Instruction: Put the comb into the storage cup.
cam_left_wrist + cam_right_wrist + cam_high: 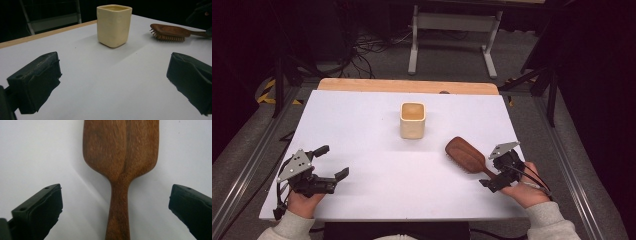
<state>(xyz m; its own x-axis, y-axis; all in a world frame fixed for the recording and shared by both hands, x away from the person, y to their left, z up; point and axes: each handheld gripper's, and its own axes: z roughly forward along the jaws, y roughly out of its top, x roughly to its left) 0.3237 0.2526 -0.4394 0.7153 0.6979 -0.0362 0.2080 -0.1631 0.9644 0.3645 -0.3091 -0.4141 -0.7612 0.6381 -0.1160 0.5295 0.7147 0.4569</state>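
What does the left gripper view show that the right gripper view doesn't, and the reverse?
Left gripper view alone: the cream cup standing upright on the white table, the hairbrush from the side with its bristles facing down, and the table's wooden far edge. The left claw is open over bare table.

Right gripper view alone: a close look down on the brush's smooth wooden back, with its handle running between the open jaws of the right claw, neither jaw touching it.

Both: the hairbrush, the white table, and wide-open black jaws.
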